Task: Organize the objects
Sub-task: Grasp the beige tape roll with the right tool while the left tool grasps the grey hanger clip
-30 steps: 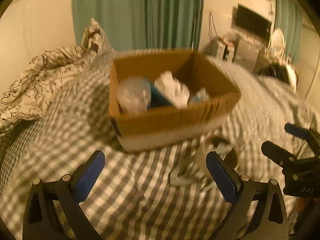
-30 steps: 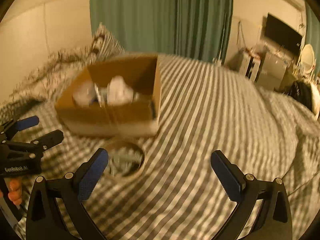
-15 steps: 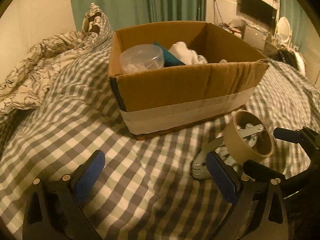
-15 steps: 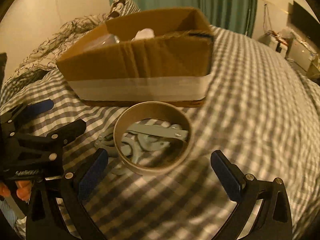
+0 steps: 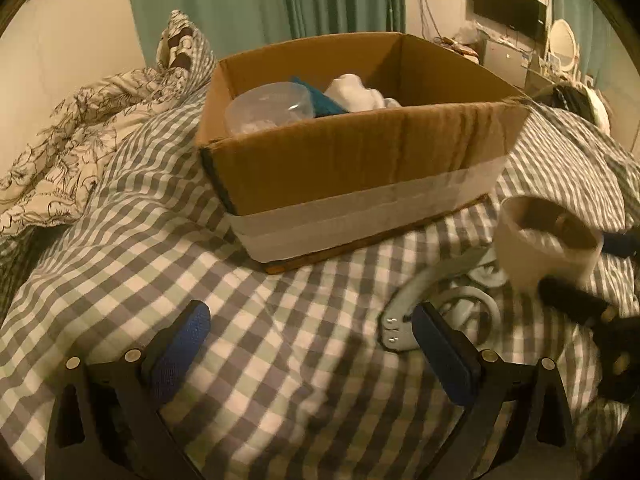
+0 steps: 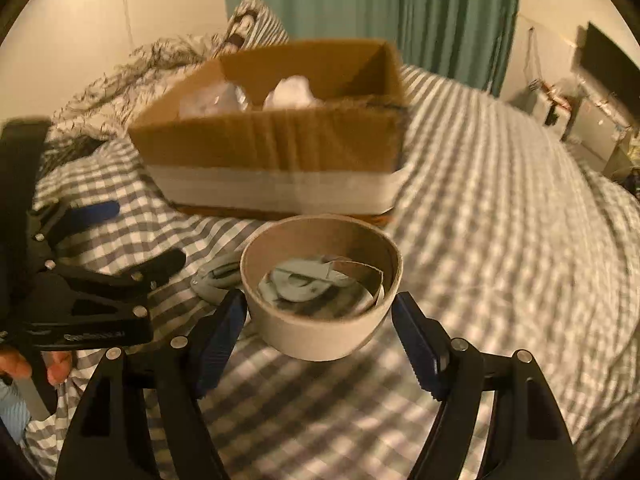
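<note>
A brown tape roll (image 6: 320, 300) sits between the fingers of my right gripper (image 6: 320, 320), which is shut on it and holds it off the checked bed cover. The roll also shows at the right of the left wrist view (image 5: 544, 240). A grey metal tape dispenser (image 5: 436, 300) lies on the cover under and left of the roll. An open cardboard box (image 5: 360, 160) stands behind, holding a clear plastic container (image 5: 268, 108), a teal item and white stuff. My left gripper (image 5: 312, 356) is open and empty over the cover, in front of the box.
A checked grey-and-white bed cover (image 5: 160, 248) spreads all around. A patterned duvet and pillow (image 5: 100, 120) lie at the back left. Green curtains (image 6: 400, 12) hang behind. A TV and cluttered furniture (image 5: 508, 12) stand at the far right.
My right gripper has closed on the tape roll and raised it off the dispenser. Both grippers came down closer to the bed in front of the box.
</note>
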### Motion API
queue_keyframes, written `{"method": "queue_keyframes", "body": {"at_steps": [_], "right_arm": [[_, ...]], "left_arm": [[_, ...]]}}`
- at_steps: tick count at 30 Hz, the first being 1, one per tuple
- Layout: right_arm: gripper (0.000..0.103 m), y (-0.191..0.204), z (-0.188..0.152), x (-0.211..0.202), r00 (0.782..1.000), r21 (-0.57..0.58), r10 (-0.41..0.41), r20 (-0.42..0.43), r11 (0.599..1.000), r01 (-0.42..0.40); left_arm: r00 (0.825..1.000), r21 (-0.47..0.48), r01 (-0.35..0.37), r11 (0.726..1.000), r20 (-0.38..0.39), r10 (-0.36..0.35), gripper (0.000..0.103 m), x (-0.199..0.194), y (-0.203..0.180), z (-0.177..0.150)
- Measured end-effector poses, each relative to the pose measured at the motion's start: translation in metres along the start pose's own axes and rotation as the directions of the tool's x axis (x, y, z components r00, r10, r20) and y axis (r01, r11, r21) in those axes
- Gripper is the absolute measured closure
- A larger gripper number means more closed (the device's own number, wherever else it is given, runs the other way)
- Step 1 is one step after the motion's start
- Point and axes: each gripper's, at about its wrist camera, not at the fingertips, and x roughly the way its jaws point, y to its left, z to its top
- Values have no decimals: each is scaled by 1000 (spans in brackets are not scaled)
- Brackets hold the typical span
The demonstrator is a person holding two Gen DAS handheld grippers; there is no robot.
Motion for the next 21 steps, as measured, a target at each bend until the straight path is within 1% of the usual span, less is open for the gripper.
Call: {"method": "queue_keyframes", "body": {"at_steps": [4,5,9,12,16,18,20,21], "right_arm": [[29,-22,3,-24,996,53,-83,45,995,80],[30,-29,2,-30,994,73,-96,55,993,92],[32,-50,-1,-43,989,126,-131,72,985,121],[32,-56,-2,-48,989,137,-127,74,984,117],[32,-56,-6,-42,991,140,-121,55,984,112],[32,-57,-8,-39,992,145,-114,46,984,106],[32,-58,-10,-36,993,154,-109,38,983,102],[31,-59,-10,-35,994,160,-106,35,982,100]], "left_arm": [[997,27,75,997,-22,-74,0,-3,-20,0],[995,43,96,994,-26,-95,0,-3,-28,1],[989,115,145,983,-27,-143,0,2,-55,7],[977,114,206,972,-71,-199,0,18,-68,13],[978,137,188,973,-114,-173,0,44,-79,14],[971,133,209,969,-144,-190,0,54,-79,13],[965,106,231,967,-154,-214,2,57,-76,14],[964,96,234,967,-154,-218,8,57,-74,14]]}}
